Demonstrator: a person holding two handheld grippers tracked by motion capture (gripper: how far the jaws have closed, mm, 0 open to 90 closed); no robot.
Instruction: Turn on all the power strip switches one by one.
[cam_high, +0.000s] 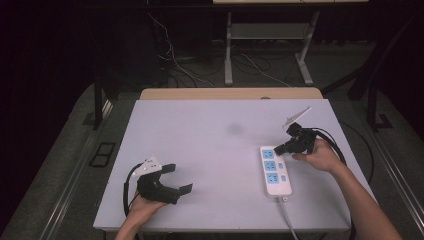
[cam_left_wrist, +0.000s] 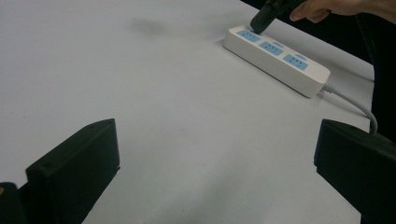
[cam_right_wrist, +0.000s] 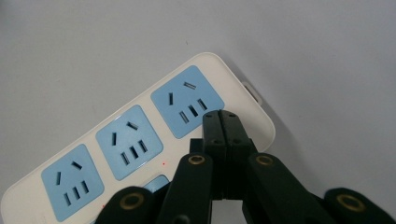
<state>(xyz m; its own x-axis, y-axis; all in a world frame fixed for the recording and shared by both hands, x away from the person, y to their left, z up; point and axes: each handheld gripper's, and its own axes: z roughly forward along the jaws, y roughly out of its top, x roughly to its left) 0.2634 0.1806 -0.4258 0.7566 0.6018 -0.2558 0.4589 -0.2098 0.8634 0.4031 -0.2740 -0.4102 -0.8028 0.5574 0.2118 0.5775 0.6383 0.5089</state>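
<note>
A white power strip (cam_high: 275, 171) with three blue sockets lies at the right of the white table, its grey cable (cam_high: 289, 215) running off the front edge. My right gripper (cam_high: 278, 149) is shut with nothing in it, tips touching or just above the strip's far end beside the top socket (cam_right_wrist: 187, 100). In the right gripper view the shut jaws meet at the right gripper (cam_right_wrist: 220, 115) tip over the power strip (cam_right_wrist: 140, 140). My left gripper (cam_high: 179, 178) rests open at the front left. The left gripper view shows the power strip (cam_left_wrist: 275, 52) far off and the right gripper (cam_left_wrist: 258, 24) on it.
The white table top (cam_high: 215, 145) is bare in the middle, with a faint dark smudge (cam_high: 233, 129) near the centre back. Behind it stands a wooden desk edge (cam_high: 230, 93) with metal legs and loose cables on the dark floor.
</note>
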